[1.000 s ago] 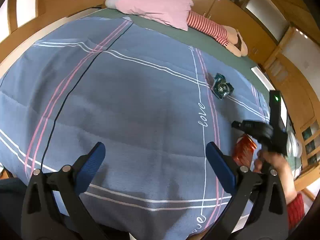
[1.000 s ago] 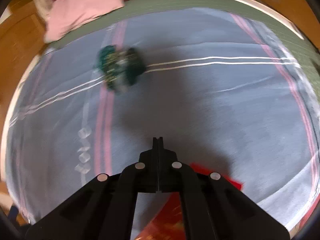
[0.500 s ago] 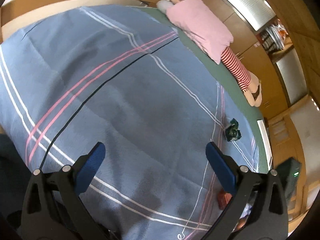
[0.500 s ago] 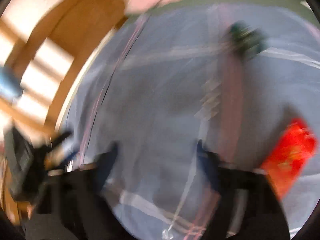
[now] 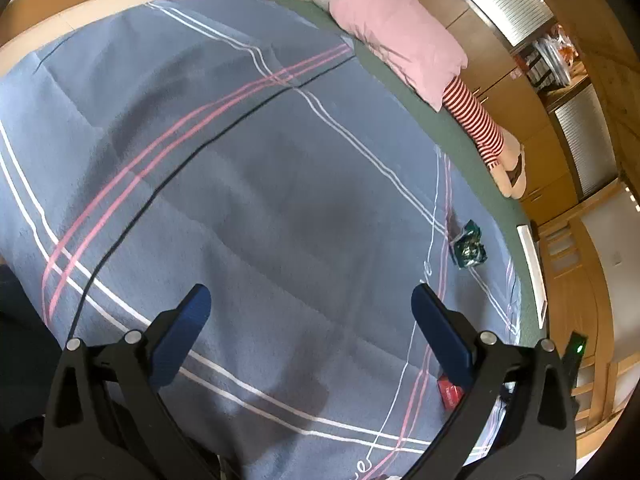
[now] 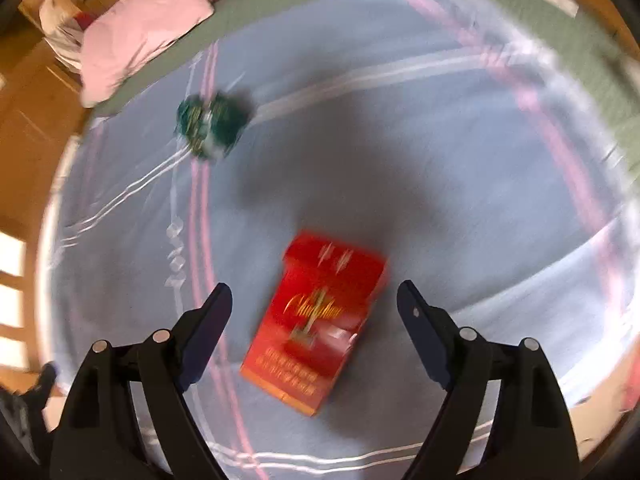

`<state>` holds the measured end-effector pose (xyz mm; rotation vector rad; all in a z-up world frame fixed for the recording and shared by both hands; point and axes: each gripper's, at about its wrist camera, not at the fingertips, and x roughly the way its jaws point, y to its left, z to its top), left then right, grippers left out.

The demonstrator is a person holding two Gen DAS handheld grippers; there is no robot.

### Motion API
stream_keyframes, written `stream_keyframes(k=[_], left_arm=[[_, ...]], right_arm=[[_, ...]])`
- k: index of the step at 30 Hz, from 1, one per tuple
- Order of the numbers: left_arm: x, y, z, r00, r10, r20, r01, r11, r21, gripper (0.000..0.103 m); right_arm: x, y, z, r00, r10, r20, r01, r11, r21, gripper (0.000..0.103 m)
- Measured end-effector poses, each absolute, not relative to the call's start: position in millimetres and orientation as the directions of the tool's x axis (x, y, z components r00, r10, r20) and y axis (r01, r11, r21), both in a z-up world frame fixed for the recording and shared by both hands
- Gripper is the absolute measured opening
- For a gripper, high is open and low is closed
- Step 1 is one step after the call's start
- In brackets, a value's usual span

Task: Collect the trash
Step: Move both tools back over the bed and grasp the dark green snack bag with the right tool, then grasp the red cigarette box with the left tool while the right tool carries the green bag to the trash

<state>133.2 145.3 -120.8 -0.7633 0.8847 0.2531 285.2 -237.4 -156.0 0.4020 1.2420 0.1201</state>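
Note:
A red cigarette pack (image 6: 320, 320) lies flat on the blue blanket (image 6: 440, 152), between the open jaws of my right gripper (image 6: 314, 300) and just below them. A crumpled green wrapper (image 6: 210, 126) lies farther off to the upper left. In the left wrist view the green wrapper (image 5: 469, 245) sits at the right and a corner of the red pack (image 5: 450, 394) shows behind my right finger. My left gripper (image 5: 306, 306) is open and empty above the blanket (image 5: 240, 184).
A pink pillow (image 5: 400, 44) and a striped-legged doll (image 5: 484, 136) lie along the green sheet at the far edge of the bed. Wooden cabinets (image 5: 552, 128) stand beyond it. The bed edge is close on the right (image 5: 532, 264).
My right gripper was shut, swung away, opened and now hangs open over the red pack. The left gripper's view has swung left, away from the right hand.

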Motion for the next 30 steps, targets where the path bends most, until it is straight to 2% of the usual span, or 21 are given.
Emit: stream_keyframes(k=[1,3,5,9,10,12,14,15,17,20,23,24,25,26,30], left_arm=[[134.6,145.0,-122.0,0.623,-0.107,-0.774,-0.493,0.715,-0.496,0.100],[133.6,144.5,-120.5,0.631,-0.106,-0.769,-0.487,0.717,-0.499,0.100],[127.7,151.0,-116.9,0.661,-0.089,-0.745,-0.495,0.693,-0.523,0.100],[107.8,172.4,-116.4,0.725,-0.052,-0.686,-0.544,0.568,-0.618,0.100],[105.8,175.2,-117.0,0.729,-0.050,-0.682,-0.548,0.554,-0.627,0.100],[107.7,175.3,-118.5,0.719,-0.051,-0.693,-0.558,0.551,-0.620,0.100],[116.3,168.8,-121.4,0.690,-0.077,-0.719,-0.553,0.585,-0.593,0.100],[120.2,165.4,-122.5,0.678,-0.090,-0.729,-0.547,0.601,-0.583,0.100],[124.7,160.8,-124.8,0.659,-0.106,-0.744,-0.540,0.622,-0.567,0.100],[132.8,155.9,-129.9,0.625,-0.126,-0.770,-0.531,0.655,-0.538,0.100],[142.3,144.6,-132.7,0.585,-0.122,-0.802,-0.510,0.714,-0.480,0.100],[145.4,138.1,-131.5,0.573,-0.103,-0.813,-0.497,0.745,-0.445,0.100],[148.2,131.8,-129.9,0.568,-0.081,-0.819,-0.483,0.773,-0.411,0.100],[152.1,122.0,-127.1,0.561,-0.051,-0.826,-0.456,0.814,-0.360,0.100],[161.1,93.6,-127.0,0.520,-0.035,-0.853,-0.338,0.909,-0.243,0.100]], right_arm=[[284.2,-236.0,-163.1,0.320,0.359,-0.877,0.124,0.902,0.415,0.082],[281.7,-219.3,-171.3,0.297,0.447,-0.844,0.094,0.866,0.492,0.074],[283.7,-184.1,-175.9,0.219,0.554,-0.803,0.001,0.823,0.568,0.068],[272.6,-111.2,-164.0,0.009,0.679,-0.734,-0.264,0.710,0.653,0.068],[273.0,-103.2,-155.3,0.022,0.678,-0.734,-0.304,0.704,0.641,0.068],[286.5,-101.6,-132.3,0.154,0.635,-0.757,-0.332,0.755,0.565,0.069],[307.8,-109.5,-114.5,0.359,0.470,-0.806,-0.265,0.880,0.395,0.080],[324.7,-113.3,-105.5,0.485,0.331,-0.809,-0.188,0.943,0.273,0.083],[358.0,-111.6,-101.2,0.609,0.131,-0.782,-0.086,0.991,0.100,0.085],[401.8,-95.3,-121.4,0.601,-0.016,-0.799,-0.048,0.997,-0.057,0.085],[425.9,-76.7,-150.8,0.557,-0.101,-0.825,-0.084,0.980,-0.178,0.085],[425.6,-79.4,-157.8,0.535,-0.107,-0.838,-0.101,0.977,-0.189,0.083],[421.1,-83.6,-165.1,0.509,-0.103,-0.855,-0.122,0.974,-0.191,0.064],[421.1,-84.4,-173.3,0.481,-0.088,-0.872,-0.139,0.975,-0.175,0.059],[404.5,-106.4,-166.0,0.489,0.011,-0.872,-0.135,0.989,-0.064,0.051]])
